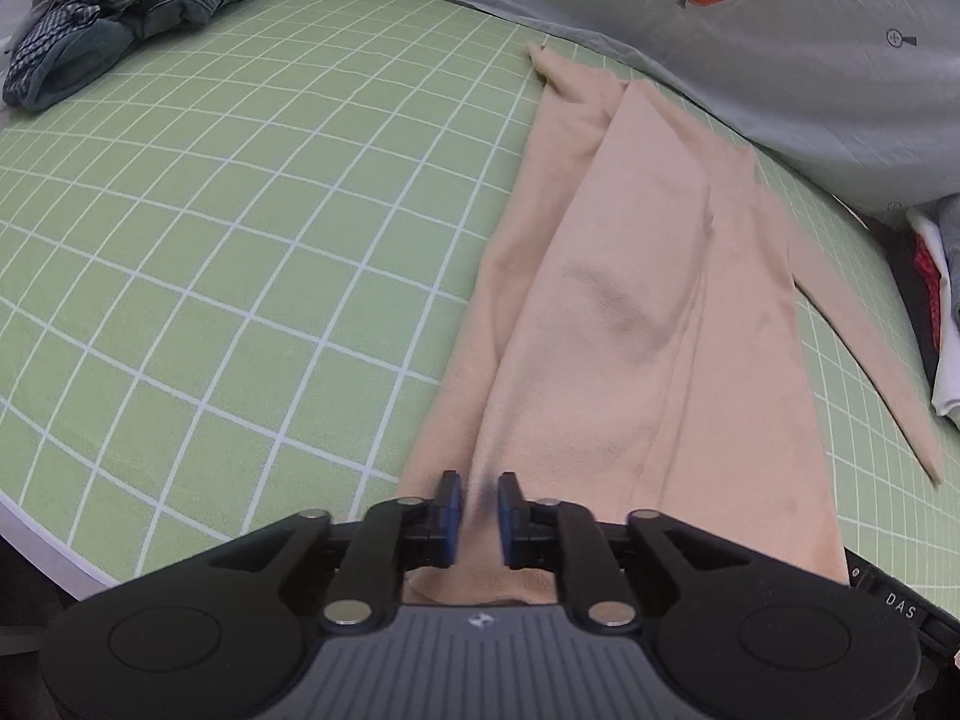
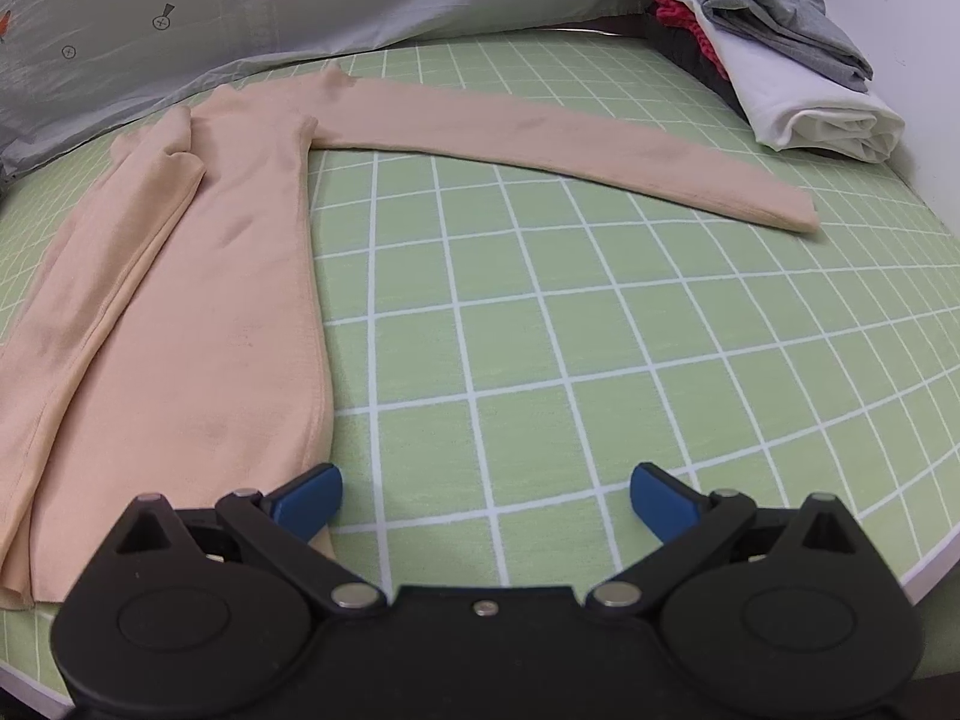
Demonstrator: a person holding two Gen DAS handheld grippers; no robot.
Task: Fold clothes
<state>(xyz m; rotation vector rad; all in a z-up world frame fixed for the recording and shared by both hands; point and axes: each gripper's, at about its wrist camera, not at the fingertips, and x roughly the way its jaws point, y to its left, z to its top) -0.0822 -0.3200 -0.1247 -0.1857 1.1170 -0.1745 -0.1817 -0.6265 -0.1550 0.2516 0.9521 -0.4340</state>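
A long peach top (image 2: pixel 198 300) is laid flat on the green checked sheet (image 2: pixel 540 324), most likely so that its parts can be folded over neatly one at a time. Its left side has been laid over onto the body, and a long fold can be seen running down it. The right sleeve (image 2: pixel 570 162) is stretched straight out to the side, away from the body, toward a stack of folded clothes (image 2: pixel 798 102) at the edge of the bed. That sleeve is not folded in now, so by the look of it the fold is only partly made. A messy heap of dark clothes (image 1: pixel 120 12) is seen at the far left corner, and a grey cover with carrot pictures (image 1: pixel 780 36) lies along the back. The left gripper (image 1: pixel 480 510) is held right over the near hem of the top, with its blue pads close together and only a thin gap between them; whether cloth is pinched there cannot be told. The right gripper (image 2: pixel 486 504) is spread wide with nothing in it, above bare sheet, just beside the near right edge of the top and well apart from the sleeve's end.
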